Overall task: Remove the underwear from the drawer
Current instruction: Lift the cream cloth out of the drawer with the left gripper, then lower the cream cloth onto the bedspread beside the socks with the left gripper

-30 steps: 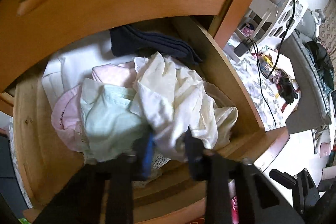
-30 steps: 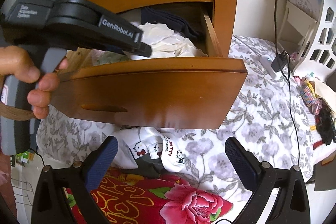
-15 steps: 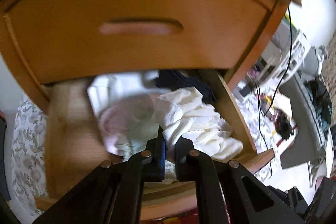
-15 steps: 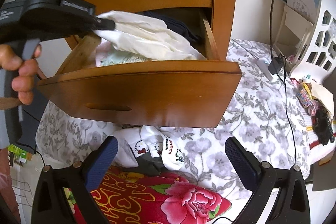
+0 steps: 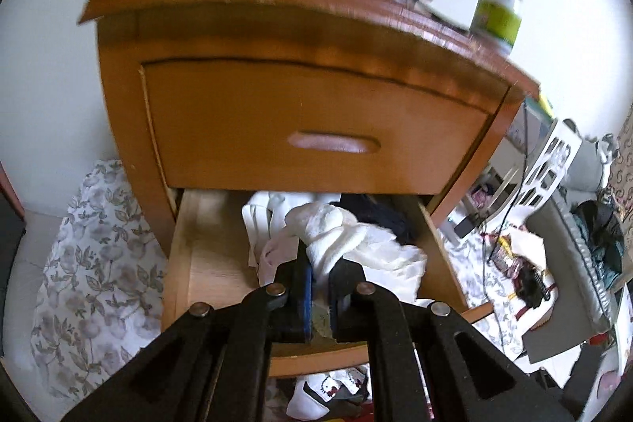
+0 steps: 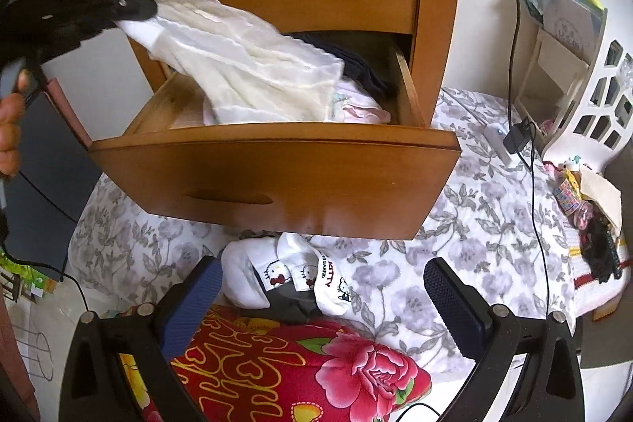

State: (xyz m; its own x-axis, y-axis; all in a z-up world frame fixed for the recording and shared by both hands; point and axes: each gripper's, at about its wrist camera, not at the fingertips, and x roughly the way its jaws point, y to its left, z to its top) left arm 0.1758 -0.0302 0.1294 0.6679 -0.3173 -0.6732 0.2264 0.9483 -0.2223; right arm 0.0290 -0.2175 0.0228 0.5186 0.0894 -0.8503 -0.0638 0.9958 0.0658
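Note:
My left gripper (image 5: 319,273) is shut on a cream-white underwear garment (image 5: 348,240). In the right wrist view that left gripper (image 6: 138,8) holds the garment (image 6: 245,66) stretched up and to the left, its lower end still trailing into the open wooden drawer (image 6: 277,180). More clothes lie in the drawer: a pale pink piece (image 6: 362,109) and a dark navy one (image 6: 356,60). My right gripper (image 6: 322,297) hangs open below the drawer front, over the bed, holding nothing.
The nightstand (image 5: 300,38) has a shut upper drawer, a green-labelled bottle (image 5: 498,12) and a grey stand on top. White cartoon-print clothing (image 6: 300,275) and a red flowered cloth (image 6: 296,374) lie on the grey floral bedspread (image 6: 474,208). Cables and a white rack stand at right.
The left gripper shut on the cream garment, then rose and drew back, pulling it up out of the drawer. The right gripper barely moved.

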